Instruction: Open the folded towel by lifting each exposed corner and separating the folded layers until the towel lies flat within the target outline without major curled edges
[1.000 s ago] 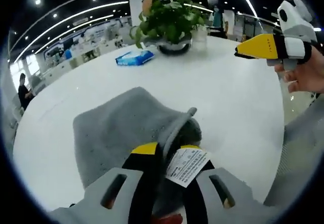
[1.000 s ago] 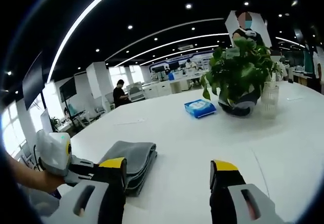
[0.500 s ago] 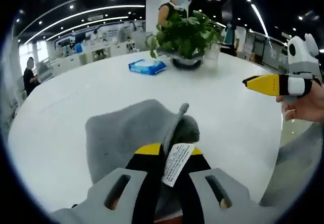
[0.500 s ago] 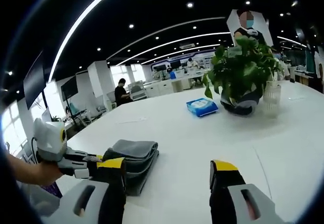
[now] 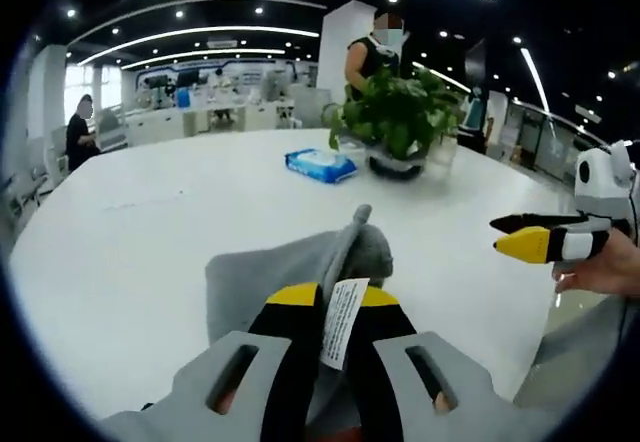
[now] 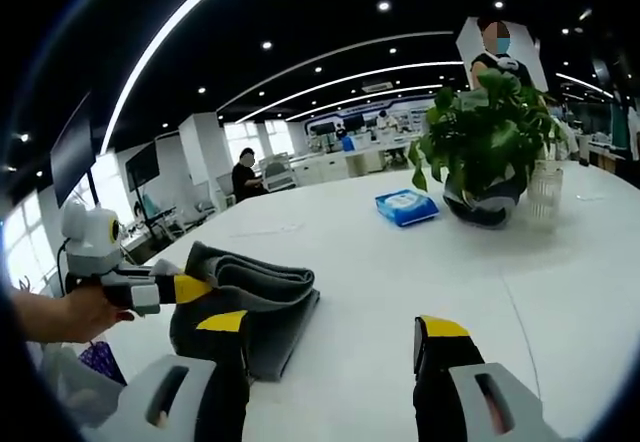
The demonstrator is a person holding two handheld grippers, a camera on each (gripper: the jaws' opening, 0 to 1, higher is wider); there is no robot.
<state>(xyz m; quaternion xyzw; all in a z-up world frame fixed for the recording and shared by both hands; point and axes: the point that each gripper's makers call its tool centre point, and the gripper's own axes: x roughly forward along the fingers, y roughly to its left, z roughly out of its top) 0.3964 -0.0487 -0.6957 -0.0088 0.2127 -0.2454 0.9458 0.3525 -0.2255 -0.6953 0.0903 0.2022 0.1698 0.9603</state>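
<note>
Left gripper view looks along the left gripper (image 5: 335,307), whose yellow-tipped jaws are pinched on a corner of the grey towel (image 5: 270,272), with the white care label (image 5: 343,322) caught between them. The towel is bunched and raised a little at that corner, and the rest of it lies on the white table (image 5: 130,232) just ahead. Further back stand a blue packet (image 5: 320,165) and a potted plant (image 5: 400,122). At the far right the right gripper (image 5: 535,242) hangs off the table edge in a hand (image 5: 605,272).

In the right gripper view the left gripper (image 6: 185,288) comes in from the left, clamped on the towel's (image 6: 255,307) near edge, which is lifted so the folded layers show as a stack. The right gripper (image 6: 335,347) has its jaws spread wide, holding nothing, just beside the towel.

The step in hand looks like the first corner lift; the towel is mostly folded. I see no target outline, though the glare may hide it. Next, the free gripper likely needs to hold down a lower layer while the lifted corner is peeled across.
</note>
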